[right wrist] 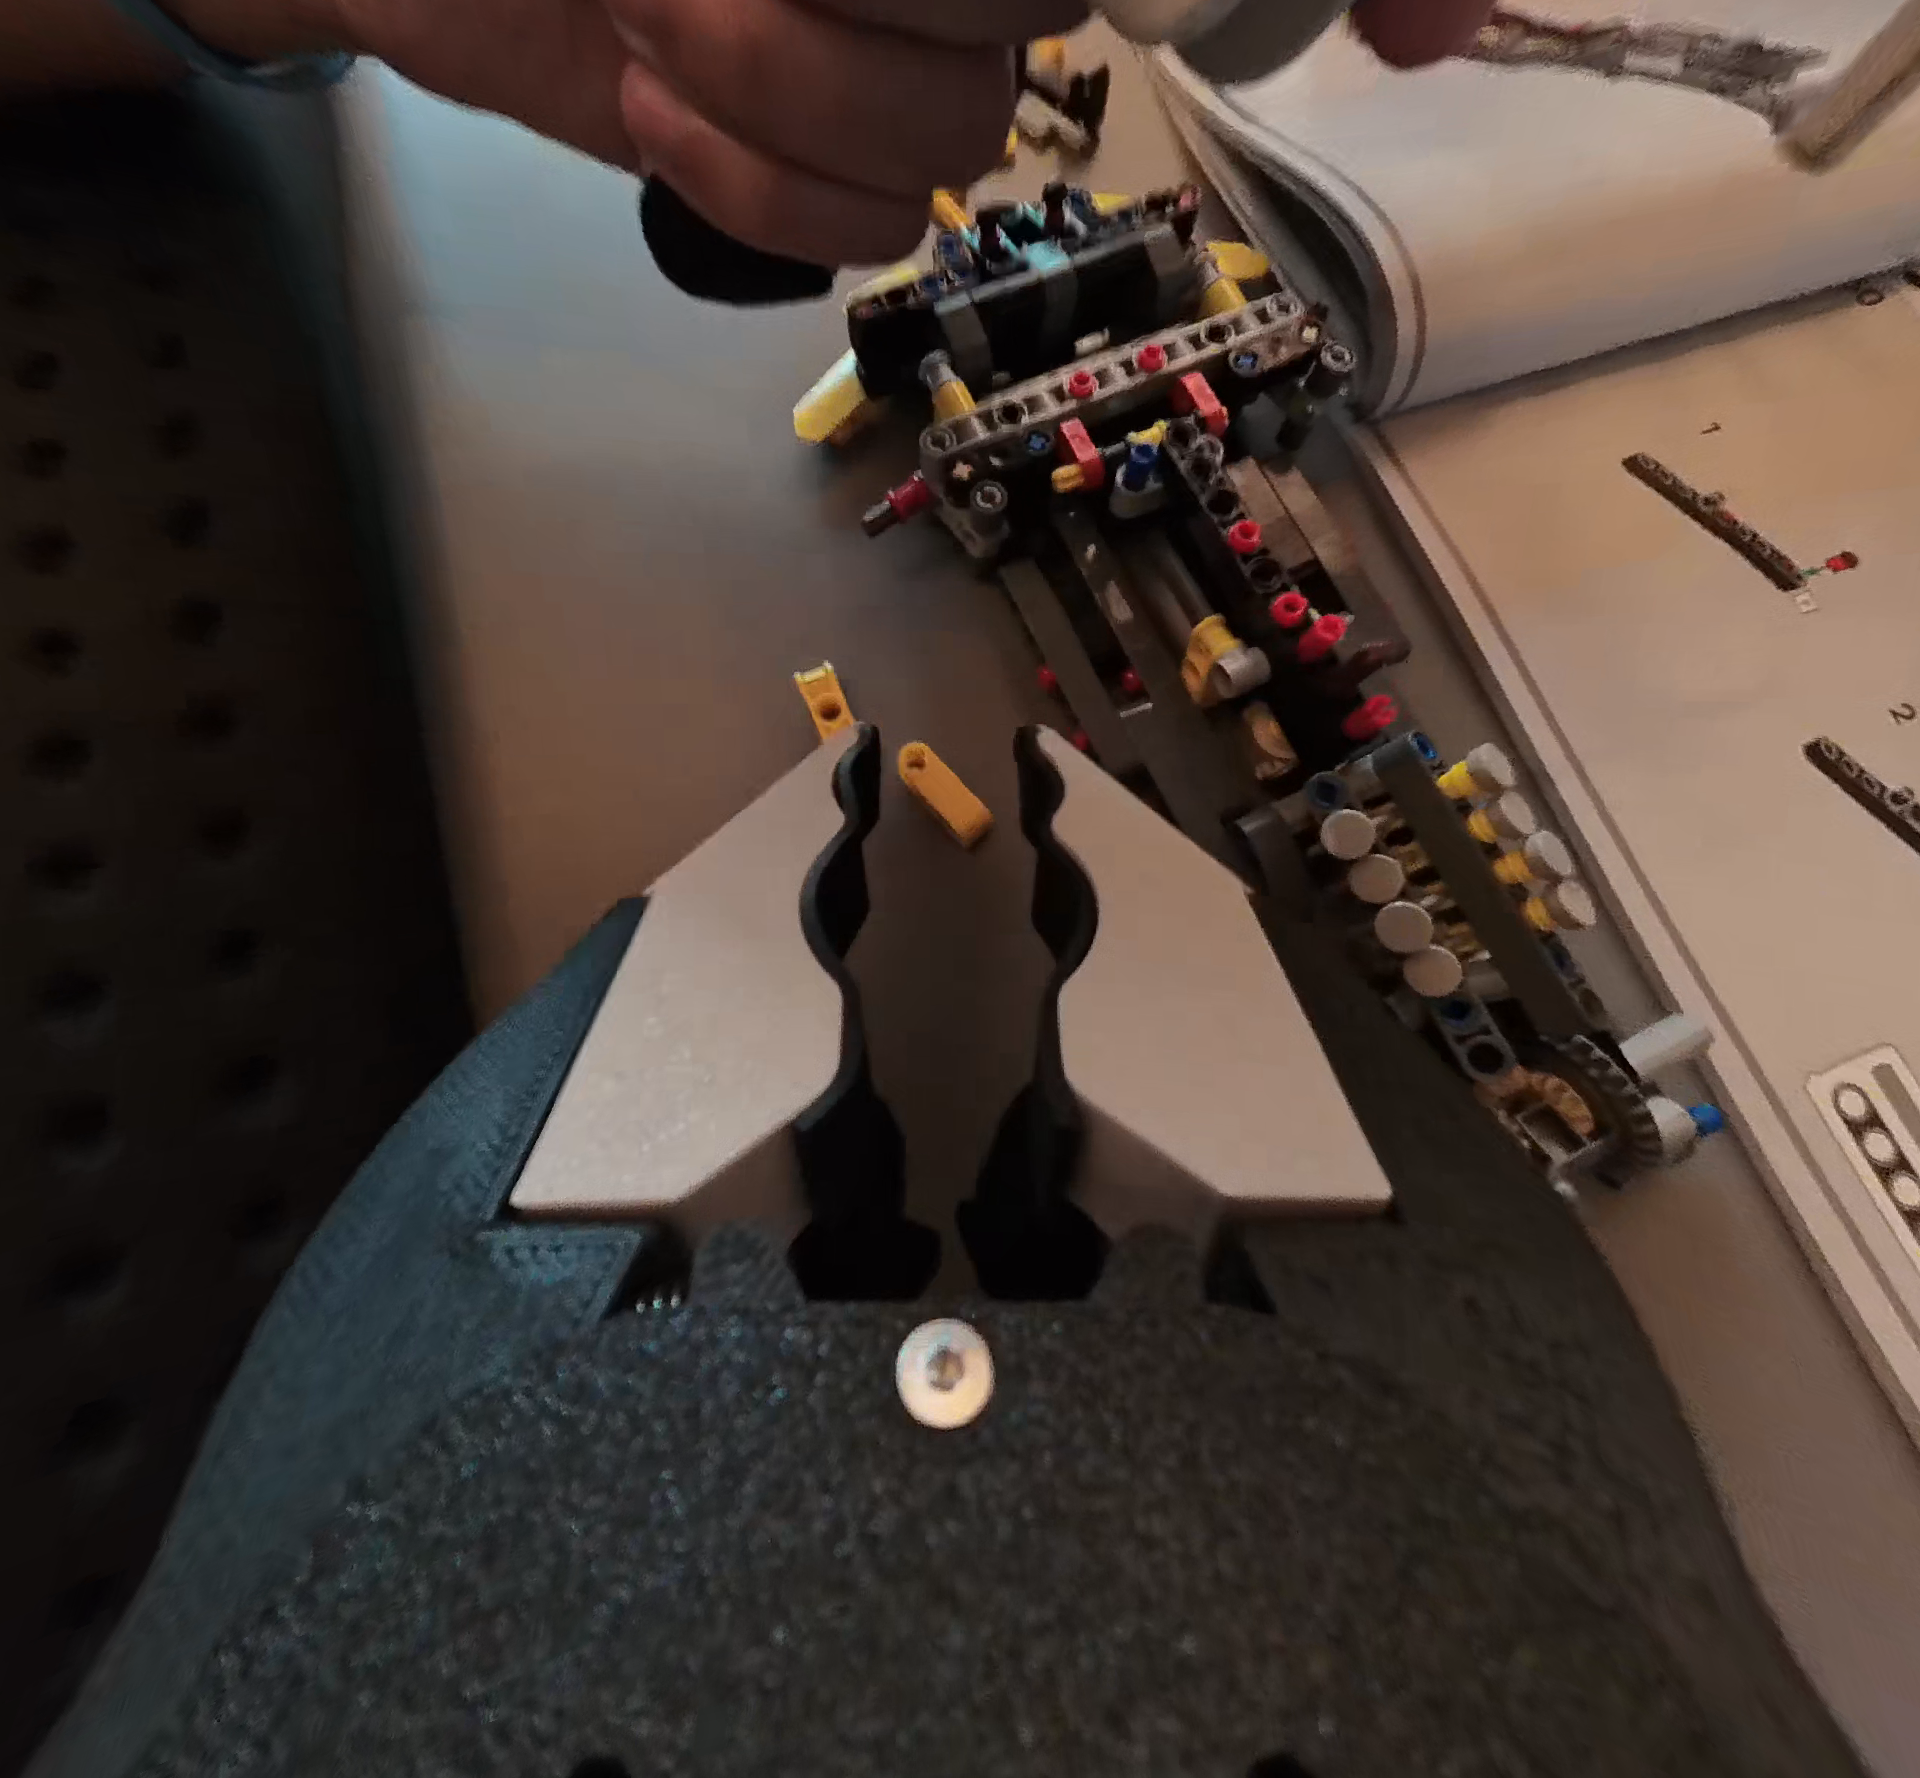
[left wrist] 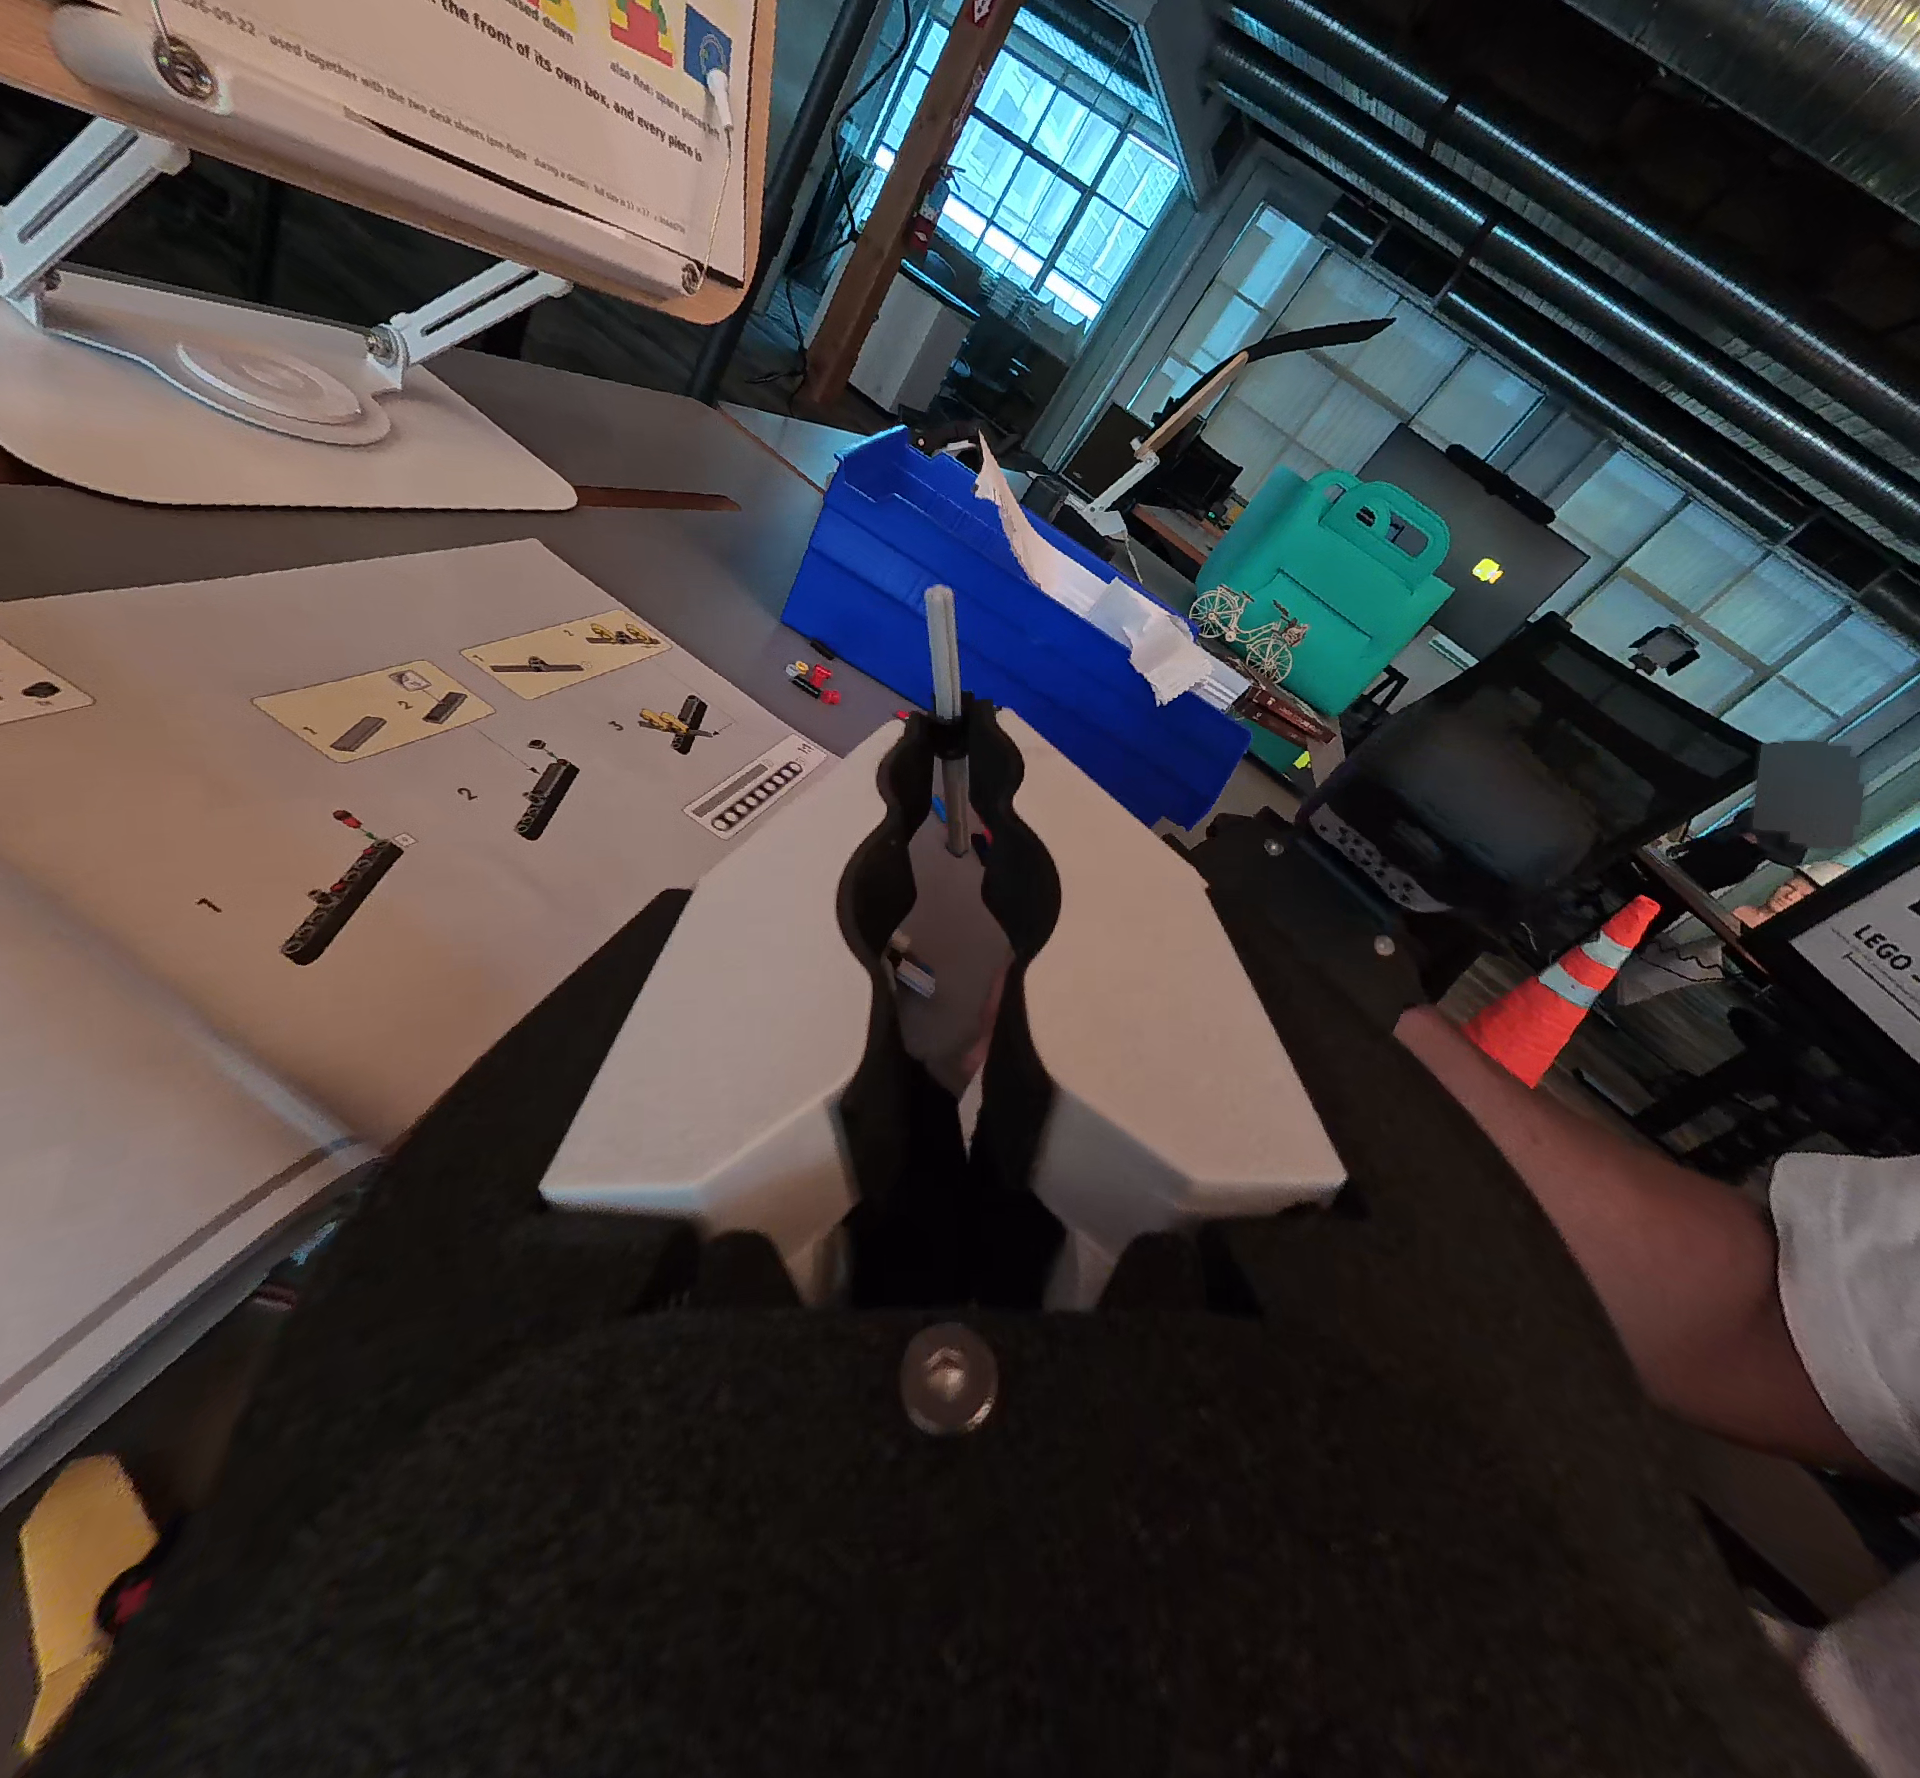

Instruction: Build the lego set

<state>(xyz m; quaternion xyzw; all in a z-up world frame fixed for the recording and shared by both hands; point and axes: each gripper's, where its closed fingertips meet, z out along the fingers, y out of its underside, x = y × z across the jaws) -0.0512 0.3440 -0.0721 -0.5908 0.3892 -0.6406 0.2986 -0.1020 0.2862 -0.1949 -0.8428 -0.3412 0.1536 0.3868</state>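
Two grippers, one rod pinched

We saw the left gripper pinching a grey rod; the right gripper stood spread around a yellow piece.

One grey axle, two loose yellow connector pieces, one part-built model, one blue bin, one traffic cone.

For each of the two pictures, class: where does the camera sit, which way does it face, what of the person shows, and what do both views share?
Left wrist view: sits on the left gripper, tilted up across the table toward the blue bin and room; a grey axle is pinched; a forearm shows.
Right wrist view: sits on the right gripper, facing down at the yellow piece and lego model; a hand shows.
Shared: the instruction booklet.
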